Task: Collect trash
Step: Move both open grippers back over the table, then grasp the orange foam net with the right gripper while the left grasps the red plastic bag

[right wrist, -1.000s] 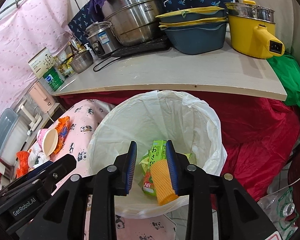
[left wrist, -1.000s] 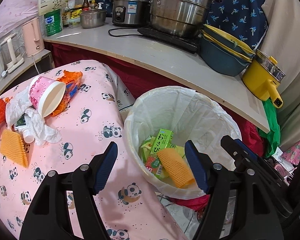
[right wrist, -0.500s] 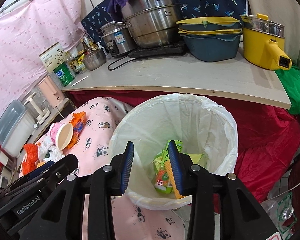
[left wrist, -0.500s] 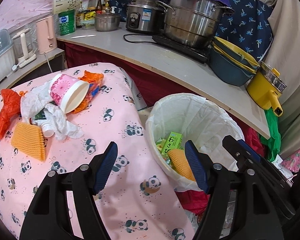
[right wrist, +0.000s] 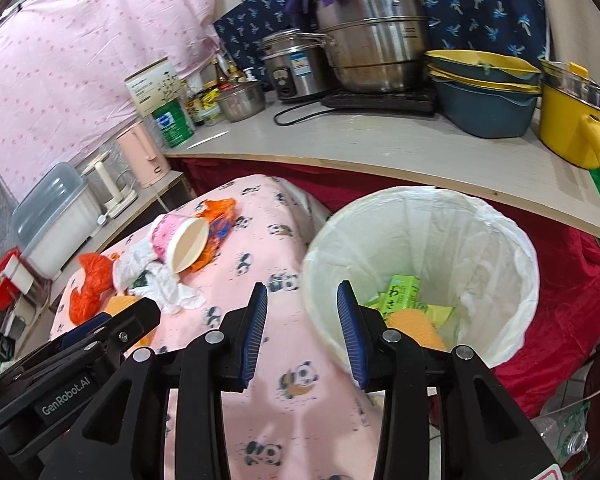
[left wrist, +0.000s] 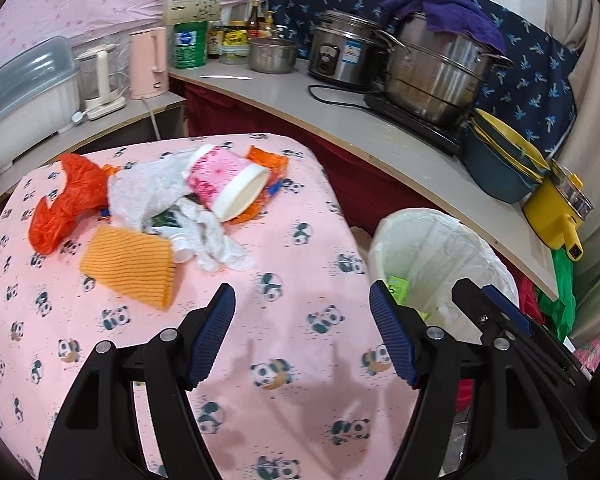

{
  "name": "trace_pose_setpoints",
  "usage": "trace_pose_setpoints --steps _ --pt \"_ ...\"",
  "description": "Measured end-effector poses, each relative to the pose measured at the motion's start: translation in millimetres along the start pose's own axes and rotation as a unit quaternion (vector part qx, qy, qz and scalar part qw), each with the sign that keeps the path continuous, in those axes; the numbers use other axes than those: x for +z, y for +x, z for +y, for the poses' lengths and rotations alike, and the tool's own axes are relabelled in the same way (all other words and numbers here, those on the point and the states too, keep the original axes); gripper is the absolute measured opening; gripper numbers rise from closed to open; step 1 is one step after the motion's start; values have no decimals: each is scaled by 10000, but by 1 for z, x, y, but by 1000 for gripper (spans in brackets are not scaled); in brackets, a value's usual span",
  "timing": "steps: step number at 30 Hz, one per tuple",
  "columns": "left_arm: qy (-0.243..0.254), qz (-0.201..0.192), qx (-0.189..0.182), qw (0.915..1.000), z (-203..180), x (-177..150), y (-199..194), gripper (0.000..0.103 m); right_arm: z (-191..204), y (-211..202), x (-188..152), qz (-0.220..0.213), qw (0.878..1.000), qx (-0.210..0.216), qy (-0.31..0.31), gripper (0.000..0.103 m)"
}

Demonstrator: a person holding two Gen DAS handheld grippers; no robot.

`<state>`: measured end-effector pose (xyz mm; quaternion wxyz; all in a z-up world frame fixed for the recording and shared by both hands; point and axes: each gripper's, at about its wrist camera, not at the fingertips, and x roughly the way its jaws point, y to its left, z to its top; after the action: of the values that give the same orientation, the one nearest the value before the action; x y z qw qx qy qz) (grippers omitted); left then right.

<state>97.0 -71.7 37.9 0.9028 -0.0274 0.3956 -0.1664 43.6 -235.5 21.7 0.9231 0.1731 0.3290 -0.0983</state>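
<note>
The crumpled orange plastic bag (left wrist: 66, 200), ribbed orange sponge (left wrist: 128, 266) and tipped pink paper cup (left wrist: 230, 186) lie heaped on the panda-print cloth (left wrist: 300, 352). Both the left gripper (left wrist: 302, 330) and right gripper (right wrist: 302, 330) stand released, holding nothing. Grabbing into that tangle could drag tissues off the cloth's edge, short of the white-lined bin (right wrist: 512, 276).

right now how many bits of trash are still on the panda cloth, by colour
orange: 3 (plastic bag, ribbed foam sleeve, wrapper behind the cup)
white: 1 (crumpled plastic)
pink: 1 (paper cup on its side)
total: 5 in plain sight; smaller bits under the white plastic can't be counted
</note>
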Motion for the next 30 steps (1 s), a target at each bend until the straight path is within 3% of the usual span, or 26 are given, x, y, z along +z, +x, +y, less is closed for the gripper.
trace_pose_setpoints --steps 12,30 --pt "-468 -101 569 9972 80 -7 -17 66 78 14 -18 261 9970 412 -603 36" --pt "-992 -189 1284 9866 201 -10 -23 66 174 55 -45 769 9855 822 -1273 36"
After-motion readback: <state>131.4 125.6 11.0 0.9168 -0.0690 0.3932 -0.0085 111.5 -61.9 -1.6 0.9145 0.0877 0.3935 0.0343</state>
